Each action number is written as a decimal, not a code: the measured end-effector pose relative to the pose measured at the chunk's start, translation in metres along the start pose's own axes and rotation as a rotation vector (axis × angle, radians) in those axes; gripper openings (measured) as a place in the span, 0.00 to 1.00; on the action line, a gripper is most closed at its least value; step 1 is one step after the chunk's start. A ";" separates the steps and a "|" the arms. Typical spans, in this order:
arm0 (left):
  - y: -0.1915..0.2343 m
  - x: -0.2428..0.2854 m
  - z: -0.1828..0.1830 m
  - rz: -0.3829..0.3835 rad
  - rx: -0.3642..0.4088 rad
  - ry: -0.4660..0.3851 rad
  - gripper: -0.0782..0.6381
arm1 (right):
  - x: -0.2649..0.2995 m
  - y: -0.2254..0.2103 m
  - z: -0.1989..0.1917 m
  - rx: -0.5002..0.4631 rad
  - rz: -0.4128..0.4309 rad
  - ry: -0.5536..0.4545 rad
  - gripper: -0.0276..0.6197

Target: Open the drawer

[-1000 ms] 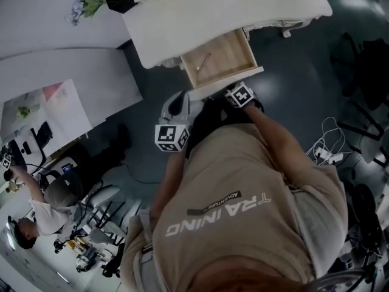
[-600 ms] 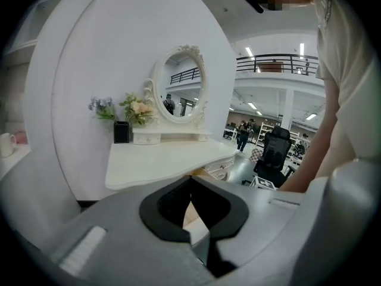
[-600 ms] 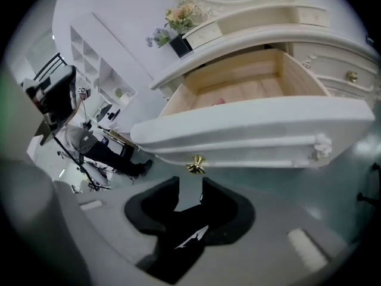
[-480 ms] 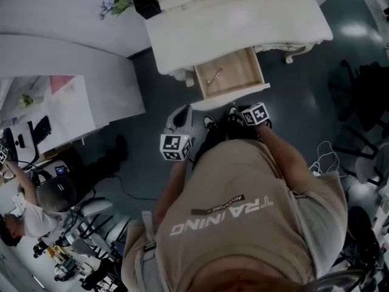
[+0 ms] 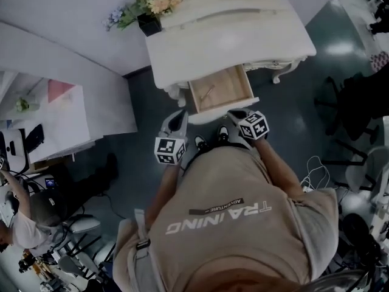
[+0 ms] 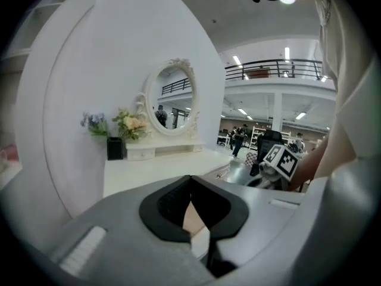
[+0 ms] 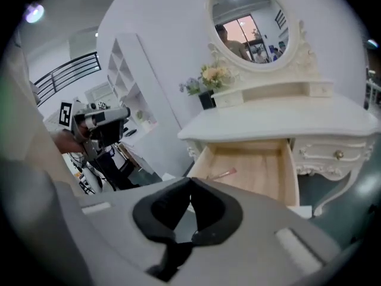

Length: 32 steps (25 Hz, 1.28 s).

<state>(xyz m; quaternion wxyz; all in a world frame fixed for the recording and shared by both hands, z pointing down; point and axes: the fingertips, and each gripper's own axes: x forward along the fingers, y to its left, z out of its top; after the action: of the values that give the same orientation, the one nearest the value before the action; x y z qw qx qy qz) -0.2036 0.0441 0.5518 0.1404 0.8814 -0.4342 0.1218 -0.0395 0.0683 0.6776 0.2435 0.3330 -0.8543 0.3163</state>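
The wooden drawer (image 5: 222, 90) of the white dressing table (image 5: 231, 35) stands pulled out, with a thin pink stick (image 5: 205, 93) lying in it. In the right gripper view the drawer (image 7: 250, 168) lies open below and ahead. My right gripper (image 5: 234, 113) hangs just in front of the drawer's white front panel, apart from it, shut on nothing (image 7: 190, 180). My left gripper (image 5: 181, 111) is at the drawer's left corner, raised, its jaws together and empty (image 6: 190, 179).
A flower pot (image 5: 149, 5) and an oval mirror (image 7: 256, 25) stand on the table top. A white desk (image 5: 61, 111) is to the left, with a seated person at the lower left. Cables (image 5: 316, 160) and dark chairs (image 5: 352, 108) lie to the right.
Both grippers have drawn back from the drawer's front and come up. The right one has left the front panel. The drawer stays open.
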 end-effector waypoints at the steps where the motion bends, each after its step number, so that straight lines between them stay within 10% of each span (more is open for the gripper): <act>1: -0.003 0.000 0.006 -0.013 0.030 -0.004 0.12 | -0.005 0.003 0.012 -0.009 0.000 -0.030 0.05; 18: 0.003 -0.017 0.142 -0.047 0.162 -0.260 0.12 | -0.121 0.078 0.212 -0.365 -0.069 -0.501 0.05; 32: 0.013 -0.020 0.202 -0.066 0.118 -0.339 0.12 | -0.149 0.099 0.278 -0.459 -0.075 -0.592 0.05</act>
<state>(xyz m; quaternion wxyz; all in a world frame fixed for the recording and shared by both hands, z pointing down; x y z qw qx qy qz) -0.2073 -0.0203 0.3586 0.0174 0.9098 -0.4145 -0.0080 -0.0697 -0.0085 0.3574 0.0659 0.3779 -0.9235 -0.0027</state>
